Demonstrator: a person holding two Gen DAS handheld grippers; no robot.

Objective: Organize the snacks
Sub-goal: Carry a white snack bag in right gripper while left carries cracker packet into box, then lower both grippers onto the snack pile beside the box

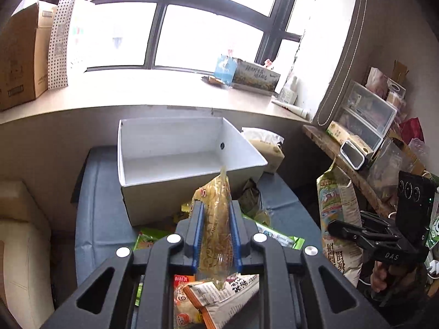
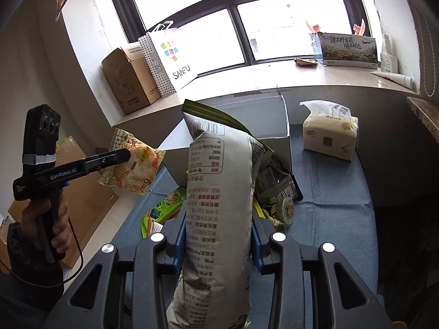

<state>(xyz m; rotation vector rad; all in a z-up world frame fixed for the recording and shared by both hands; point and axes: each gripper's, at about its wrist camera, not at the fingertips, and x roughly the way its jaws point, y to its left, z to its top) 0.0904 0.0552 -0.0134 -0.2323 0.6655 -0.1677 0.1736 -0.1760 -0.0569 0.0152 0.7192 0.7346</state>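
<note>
Daylight is blowing out the window [image 1: 164, 27], interior is staying dimmer; fisheye is bending edges, corners are vignetting dark, focus is holding sharp.

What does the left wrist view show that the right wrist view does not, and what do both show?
Only the left wrist view shows the white box's empty inside, a rice sack and clear drawers. Only the right wrist view shows the grey snack bag held in the right gripper and a jelly cup. Both show the yellow snack packet in the left gripper, the tissue pack and the SANFU bag.
</note>
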